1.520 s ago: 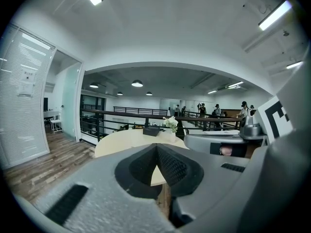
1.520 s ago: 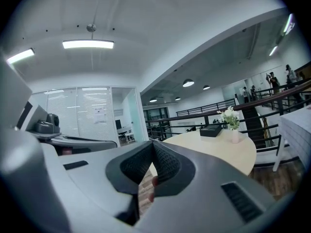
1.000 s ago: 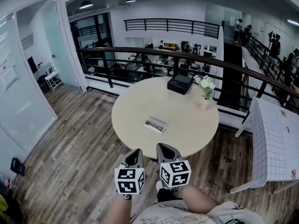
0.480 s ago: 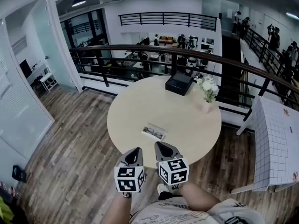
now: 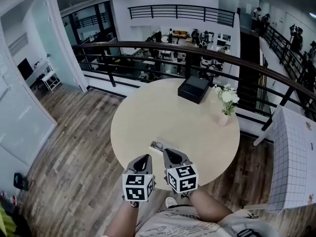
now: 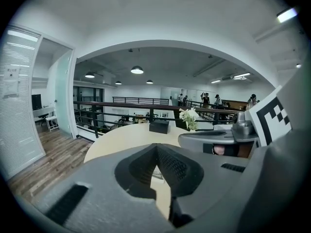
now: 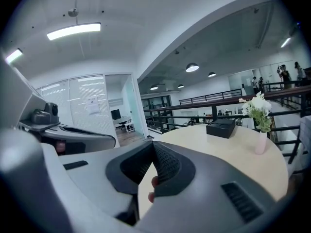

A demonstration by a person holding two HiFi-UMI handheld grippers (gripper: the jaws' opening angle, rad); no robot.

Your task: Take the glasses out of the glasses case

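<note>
The glasses case [image 5: 158, 145] is a small pale open tray with dark glasses in it, lying near the front edge of the round beige table [image 5: 148, 112]. Both grippers hang side by side just short of that edge, over the floor. My left gripper [image 5: 144, 158] is shut, its jaw tips meeting with nothing between them, as the left gripper view [image 6: 156, 147] confirms. My right gripper [image 5: 168, 152] is shut too and empty [image 7: 153, 144]. Its tip overlaps the case's near end in the head view, so part of the case is hidden.
A black box [image 5: 193, 89] sits at the table's far side, and a small vase of white flowers [image 5: 226, 103] stands at its right. A dark railing [image 5: 148, 46] runs behind the table. A white gridded table [image 5: 291, 162] stands at right, on the wood floor.
The view has moved closer to the table. The case now lies right in front of the gripper tips, where before it was well ahead of them. Both grippers stay shut.
</note>
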